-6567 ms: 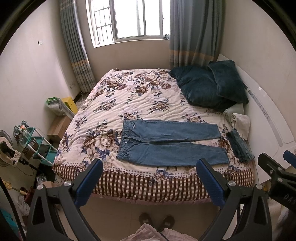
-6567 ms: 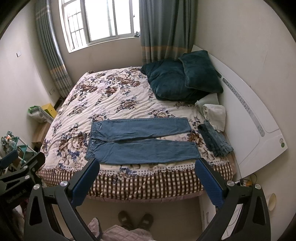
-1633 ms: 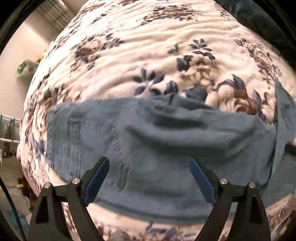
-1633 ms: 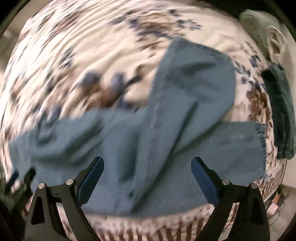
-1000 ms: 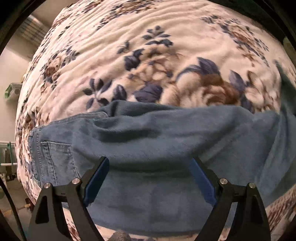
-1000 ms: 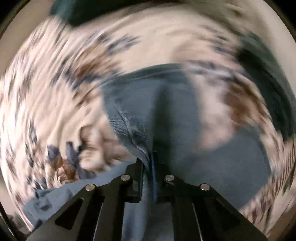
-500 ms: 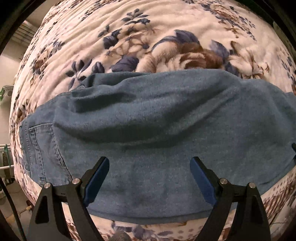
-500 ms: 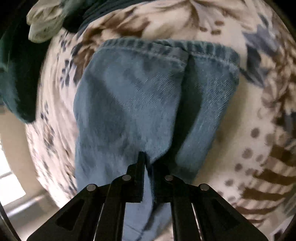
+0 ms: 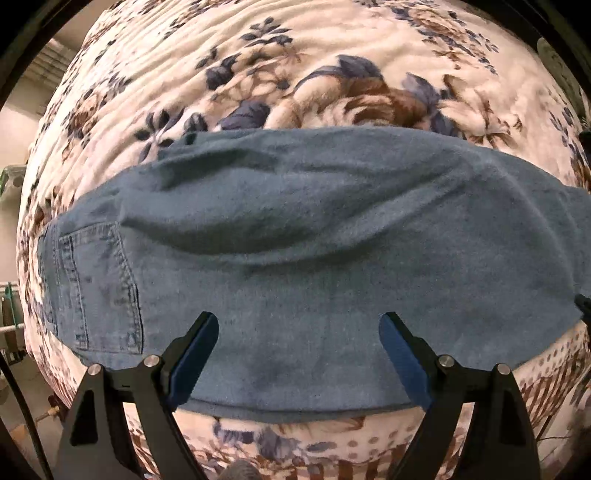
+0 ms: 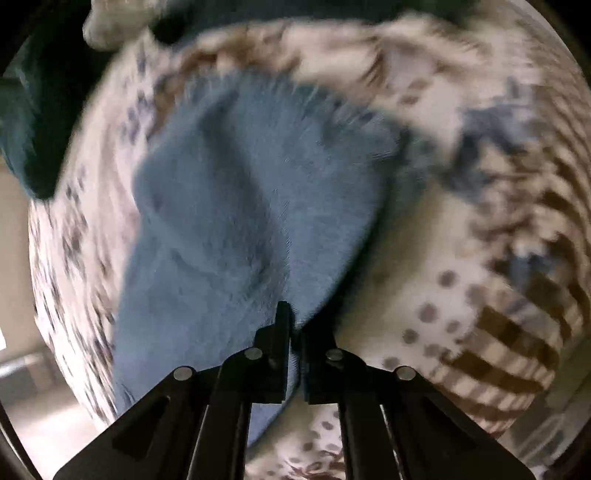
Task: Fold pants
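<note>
In the right wrist view the whole frame is smeared: the floral blanket [image 10: 461, 155] loses its pattern in streaks, and the far hem of the pants [image 10: 236, 206] near the upper middle dissolves into a fuzzy line. The pale cloth [image 10: 110, 22] at the upper left is cut by the frame edge. In the left wrist view the pants [image 9: 314, 251] run out past the right edge, and a grey rounded thing [image 9: 238, 470] at the bottom edge is unidentifiable.

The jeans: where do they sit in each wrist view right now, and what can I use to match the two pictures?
Left wrist: the jeans span the middle from side to side, back pocket at left, under the open left gripper.
Right wrist: they fill the centre-left, blurred, clamped in the shut right gripper.
Shared landmark: the floral blanket, its dotted, brown-checked border along the near edge.
</note>
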Demonstrator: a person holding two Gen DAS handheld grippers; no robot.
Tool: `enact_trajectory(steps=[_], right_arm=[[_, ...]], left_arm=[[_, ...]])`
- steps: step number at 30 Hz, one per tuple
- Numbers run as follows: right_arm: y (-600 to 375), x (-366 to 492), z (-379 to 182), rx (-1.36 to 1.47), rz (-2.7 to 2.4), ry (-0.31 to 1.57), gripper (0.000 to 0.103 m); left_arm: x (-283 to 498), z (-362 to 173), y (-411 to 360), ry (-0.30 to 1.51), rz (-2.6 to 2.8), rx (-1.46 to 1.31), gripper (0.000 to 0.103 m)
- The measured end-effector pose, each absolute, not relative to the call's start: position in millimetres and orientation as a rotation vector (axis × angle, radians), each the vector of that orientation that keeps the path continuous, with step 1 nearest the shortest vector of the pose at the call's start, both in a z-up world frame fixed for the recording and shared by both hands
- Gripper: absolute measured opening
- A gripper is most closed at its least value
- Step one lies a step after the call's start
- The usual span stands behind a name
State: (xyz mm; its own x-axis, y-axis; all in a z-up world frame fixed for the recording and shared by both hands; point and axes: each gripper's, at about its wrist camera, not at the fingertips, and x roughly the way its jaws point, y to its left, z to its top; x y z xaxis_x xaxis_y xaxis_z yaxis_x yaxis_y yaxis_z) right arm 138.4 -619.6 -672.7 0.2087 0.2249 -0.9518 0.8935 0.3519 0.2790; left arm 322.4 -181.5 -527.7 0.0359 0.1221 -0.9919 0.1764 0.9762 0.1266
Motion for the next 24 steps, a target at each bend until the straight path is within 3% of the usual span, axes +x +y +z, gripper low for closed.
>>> enact_trajectory(steps=[2, 5, 6, 10, 16, 24], right_arm=[[-620, 141, -665, 1.123, -0.624, 1.326, 0.014], [-611, 144, -642, 1.08, -0.629, 1.313, 0.056], [-602, 146, -631, 1.058, -0.634, 1.312, 0.06], [-547, 144, -608, 1.011, -0.554, 1.373, 0.06], [-383, 186, -633, 1.086, -0.251, 1.51, 0.06], [-253, 194, -669, 1.222, -0.242, 1.53, 0.059]], left_arm=[[317, -527, -167, 1.534, -0.03, 0.225, 0.089], [309, -522, -138, 1.526, 0.019, 0.19, 0.089], [307, -519, -124, 1.521, 0.04, 0.163, 0.089], [298, -505, -40, 1.502, 0.171, 0.029, 0.089], [299, -496, 104, 1.461, 0.39, -0.134, 0.089], [307, -534, 235, 1.497, 0.473, -0.341, 0.089]])
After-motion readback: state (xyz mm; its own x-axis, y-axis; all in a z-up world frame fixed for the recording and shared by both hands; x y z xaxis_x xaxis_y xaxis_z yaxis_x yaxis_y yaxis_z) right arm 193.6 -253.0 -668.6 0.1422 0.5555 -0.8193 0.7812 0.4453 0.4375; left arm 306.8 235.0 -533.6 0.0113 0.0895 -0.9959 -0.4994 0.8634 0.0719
